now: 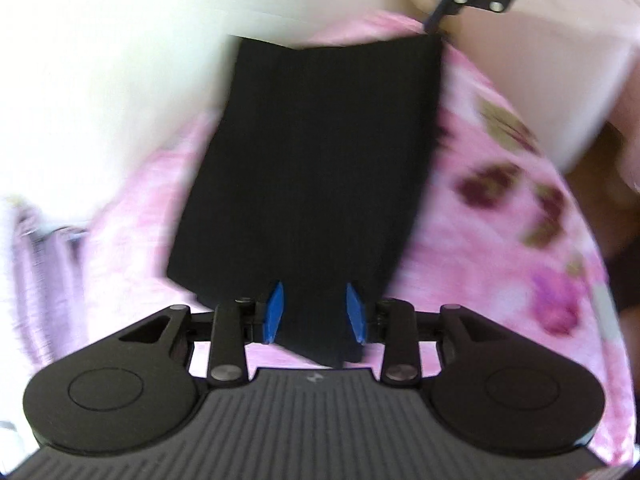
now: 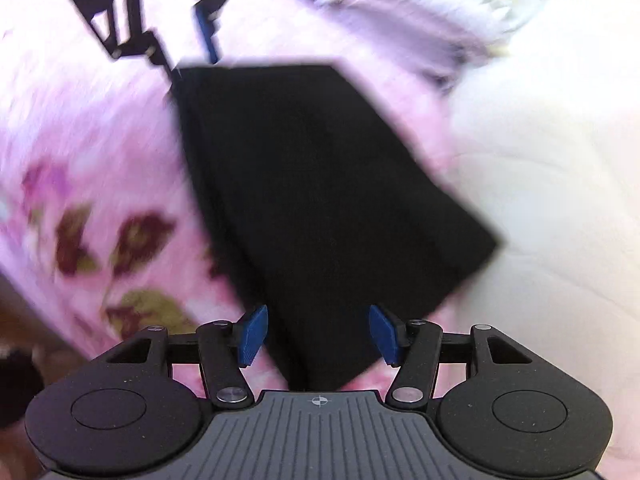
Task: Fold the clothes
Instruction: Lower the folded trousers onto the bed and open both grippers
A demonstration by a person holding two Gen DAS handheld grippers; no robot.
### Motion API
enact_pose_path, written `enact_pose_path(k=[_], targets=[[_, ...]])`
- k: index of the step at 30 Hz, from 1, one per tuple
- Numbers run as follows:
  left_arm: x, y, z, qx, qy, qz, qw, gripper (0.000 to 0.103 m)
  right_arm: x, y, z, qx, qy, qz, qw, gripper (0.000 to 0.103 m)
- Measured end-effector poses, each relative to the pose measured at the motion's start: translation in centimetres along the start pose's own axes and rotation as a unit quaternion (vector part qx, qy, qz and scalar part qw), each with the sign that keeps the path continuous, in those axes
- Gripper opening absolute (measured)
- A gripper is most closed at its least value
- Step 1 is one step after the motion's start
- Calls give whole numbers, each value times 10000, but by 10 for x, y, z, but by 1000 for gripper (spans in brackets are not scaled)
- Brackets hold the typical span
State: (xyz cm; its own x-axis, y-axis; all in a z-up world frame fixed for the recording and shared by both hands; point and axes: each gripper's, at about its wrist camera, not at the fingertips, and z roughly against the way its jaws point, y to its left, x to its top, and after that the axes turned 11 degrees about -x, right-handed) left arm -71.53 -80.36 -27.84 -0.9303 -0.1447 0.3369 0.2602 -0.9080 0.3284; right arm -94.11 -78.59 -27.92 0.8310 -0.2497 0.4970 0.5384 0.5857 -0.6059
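Observation:
A black garment (image 1: 312, 160) (image 2: 320, 200), folded into a long rectangle, lies flat on a pink flowered sheet (image 1: 500, 220) (image 2: 100, 128). My left gripper (image 1: 315, 312) stands over one short end, its blue pads apart, with the cloth's edge lying loose between them. At the opposite end my right gripper (image 2: 319, 334) is open wider; the cloth's corner lies between its pads with a gap on the left side. Each gripper also shows in the other's view at the garment's far end: the right gripper (image 1: 400, 6) and the left gripper (image 2: 192, 60). Both views are blurred.
A white cushion or bedding (image 1: 100, 60) (image 2: 540, 200) borders one long side of the garment. A lilac cloth (image 1: 36, 260) (image 2: 400, 12) lies crumpled beyond it. The sheet's edge drops to a dark brown floor (image 1: 616, 200) (image 2: 16, 320).

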Motion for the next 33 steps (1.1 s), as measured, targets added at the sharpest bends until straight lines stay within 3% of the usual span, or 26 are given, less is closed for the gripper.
enact_pose_path(k=[3,5,6,8,10,12,15,18,22,25,27,31,33], targets=[[14,41,0,517,-58,476,9975,32,13,-47,-19,-308,11,-805,9963,55],[23,70,-9,773,-94,877,9931,32,22,-75,-45,-352,160,-1329,9904,35],[27,86,-19,780,-139,1192,9897,32,25,-85,-62,-371,186,-1519,9875,33],[30,114,-43,593,-279,1976,9781,31,33,-103,-97,-411,206,-1856,9815,26],[29,139,-66,343,-444,2774,9591,22,38,-118,-129,-442,222,-2158,9752,24],[26,153,-93,254,-392,3221,9456,21,41,-126,-161,-461,295,-2401,9692,24],[23,156,-114,363,-310,3168,9473,21,31,-130,-207,-186,839,-2533,9636,24],[24,150,-120,507,-293,3077,9497,21,27,-120,-220,-117,863,-2211,9714,24],[19,145,-110,547,-315,2984,9523,21,25,-130,-204,-208,902,-2522,9632,24],[12,141,-95,508,-456,3038,9503,21,25,-130,-172,-490,689,-2772,9571,25],[6,139,-104,302,-312,3074,9506,21,23,-124,-172,-269,697,-2670,9608,25],[4,137,-107,398,-342,2931,9546,22,11,-118,-188,445,760,-2713,9585,25],[2,131,-91,443,-438,3037,9507,22,8,-123,-176,504,769,-2869,9535,25]])
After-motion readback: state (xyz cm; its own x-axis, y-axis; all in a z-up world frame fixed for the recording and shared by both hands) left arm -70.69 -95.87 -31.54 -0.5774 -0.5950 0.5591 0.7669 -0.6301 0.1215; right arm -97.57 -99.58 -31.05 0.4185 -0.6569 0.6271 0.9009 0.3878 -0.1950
